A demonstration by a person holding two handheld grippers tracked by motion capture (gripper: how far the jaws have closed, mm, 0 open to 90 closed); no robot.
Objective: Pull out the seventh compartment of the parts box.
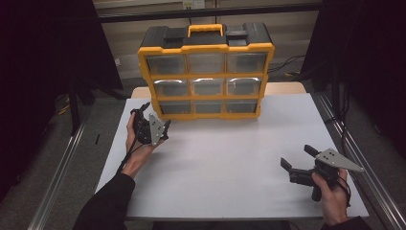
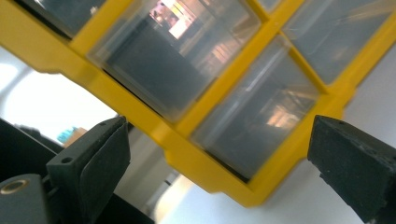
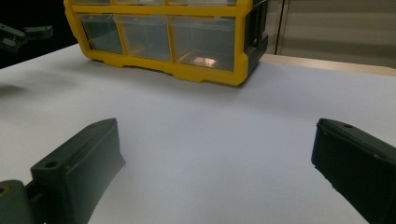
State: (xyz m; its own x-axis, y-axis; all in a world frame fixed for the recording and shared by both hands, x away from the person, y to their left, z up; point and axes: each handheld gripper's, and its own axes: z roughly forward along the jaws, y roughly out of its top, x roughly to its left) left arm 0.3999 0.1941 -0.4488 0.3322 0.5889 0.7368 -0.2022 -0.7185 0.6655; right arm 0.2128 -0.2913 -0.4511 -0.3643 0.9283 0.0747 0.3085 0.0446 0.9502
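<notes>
A yellow and black drawer cabinet (image 1: 207, 72) with a yellow handle stands upright at the back middle of the white table (image 1: 215, 163). It has three rows of three see-through drawers, all pushed in. My left gripper (image 1: 155, 116) is held open just off the cabinet's lower left corner, apart from it. In the left gripper view the open gripper (image 2: 219, 128) frames the cabinet's bottom corner drawers (image 2: 257, 116) up close and tilted. My right gripper (image 1: 298, 156) hovers open over the front right of the table. From the right gripper (image 3: 217, 128) view, bare table lies between the jaws and the cabinet (image 3: 163, 37) stands farther off.
Metal rails (image 1: 62, 167) run along both sides of the table. Dark curtains hang left and right. Cables (image 1: 287, 64) lie on the floor behind the cabinet's right side. A wooden strip (image 1: 285, 88) shows at the table's back edge.
</notes>
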